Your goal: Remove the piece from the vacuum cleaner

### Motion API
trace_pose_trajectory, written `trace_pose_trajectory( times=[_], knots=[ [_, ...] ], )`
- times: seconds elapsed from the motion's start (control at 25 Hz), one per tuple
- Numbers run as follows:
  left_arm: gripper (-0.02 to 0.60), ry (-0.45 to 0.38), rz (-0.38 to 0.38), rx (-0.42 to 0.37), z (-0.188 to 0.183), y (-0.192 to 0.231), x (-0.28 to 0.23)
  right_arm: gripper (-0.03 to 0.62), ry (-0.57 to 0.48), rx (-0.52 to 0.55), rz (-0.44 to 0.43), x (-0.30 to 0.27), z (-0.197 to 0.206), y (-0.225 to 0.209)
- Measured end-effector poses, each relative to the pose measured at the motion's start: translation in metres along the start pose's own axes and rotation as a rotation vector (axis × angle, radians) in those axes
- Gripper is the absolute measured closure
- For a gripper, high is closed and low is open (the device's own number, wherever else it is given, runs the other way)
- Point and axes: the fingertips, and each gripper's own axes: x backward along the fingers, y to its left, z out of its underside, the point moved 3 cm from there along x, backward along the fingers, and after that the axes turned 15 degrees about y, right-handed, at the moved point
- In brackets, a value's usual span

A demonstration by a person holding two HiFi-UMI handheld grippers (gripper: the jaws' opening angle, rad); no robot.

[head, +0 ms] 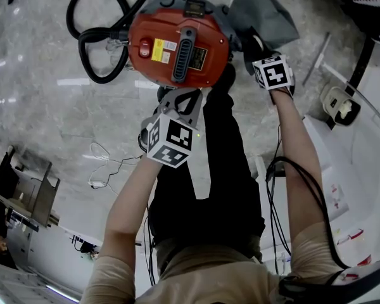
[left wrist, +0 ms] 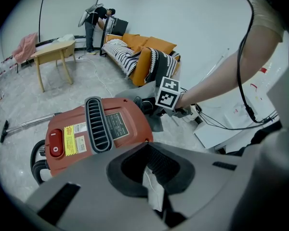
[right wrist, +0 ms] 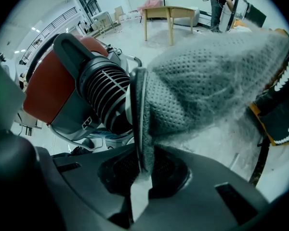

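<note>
The red vacuum cleaner [head: 177,43] lies on the floor in front of me. My left gripper [head: 180,94] is shut, its tips against the near edge of the red body [left wrist: 96,129]; I cannot tell whether it pinches anything. My right gripper [head: 250,43] stands at the cleaner's right side. It is shut on the flat collar of a grey perforated dust bag [right wrist: 207,85]. The collar sits right beside the cleaner's black ribbed inlet [right wrist: 106,97]. The bag [head: 266,11] trails away to the right of the machine. Its far end is hidden in the right gripper view.
A black hose [head: 92,37] loops left of the cleaner, and its wand [left wrist: 26,125] lies on the floor. A white cable [head: 104,163] lies at my left. A wooden table [left wrist: 53,49], a sofa [left wrist: 144,52] and a person [left wrist: 96,20] stand far back.
</note>
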Motion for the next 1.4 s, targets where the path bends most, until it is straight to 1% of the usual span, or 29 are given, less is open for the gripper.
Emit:
trace_pose_trajectory(
  times=[0.24, 0.32, 0.4, 0.48, 0.56, 0.68, 0.88, 0.96, 1.08, 1.2, 1.28, 1.4],
  knots=[
    [0.578, -0.002, -0.009, 0.005, -0.001, 0.001, -0.001, 0.577, 0.016, -0.005, -0.003, -0.004, 0.001, -0.004],
    [0.578, -0.004, -0.010, 0.006, -0.002, 0.001, -0.001, 0.576, 0.087, -0.022, -0.005, -0.012, 0.016, -0.007],
    [0.578, -0.006, -0.008, 0.009, -0.001, 0.000, -0.001, 0.576, 0.156, -0.047, 0.002, -0.020, 0.042, -0.011],
    [0.578, -0.005, -0.005, 0.009, 0.001, 0.000, -0.002, 0.576, 0.170, -0.062, 0.008, -0.024, 0.059, -0.016],
    [0.578, 0.004, -0.005, 0.004, 0.004, 0.000, -0.004, 0.576, 0.149, -0.082, 0.003, -0.025, 0.064, -0.019],
    [0.578, 0.011, -0.005, -0.005, 0.004, -0.001, -0.005, 0.576, 0.109, -0.169, -0.033, -0.022, 0.066, -0.025],
    [0.578, -0.004, -0.021, -0.032, -0.010, -0.003, 0.009, 0.576, 0.064, -0.352, -0.113, -0.008, 0.079, -0.034],
    [0.578, -0.011, -0.031, -0.048, -0.015, -0.003, 0.020, 0.576, 0.049, -0.409, -0.125, 0.001, 0.087, -0.037],
    [0.578, -0.020, -0.048, -0.068, -0.021, -0.003, 0.035, 0.576, 0.027, -0.468, -0.130, 0.017, 0.096, -0.044],
    [0.578, -0.014, -0.050, -0.085, -0.017, -0.006, 0.045, 0.576, 0.008, -0.567, -0.165, 0.027, 0.114, -0.042],
    [0.578, -0.011, -0.053, -0.110, -0.018, -0.006, 0.051, 0.576, -0.014, -0.634, -0.177, 0.037, 0.125, -0.045],
    [0.578, -0.003, -0.061, -0.154, -0.018, -0.005, 0.063, 0.576, -0.027, -0.683, -0.177, 0.053, 0.137, -0.046]
  ],
)
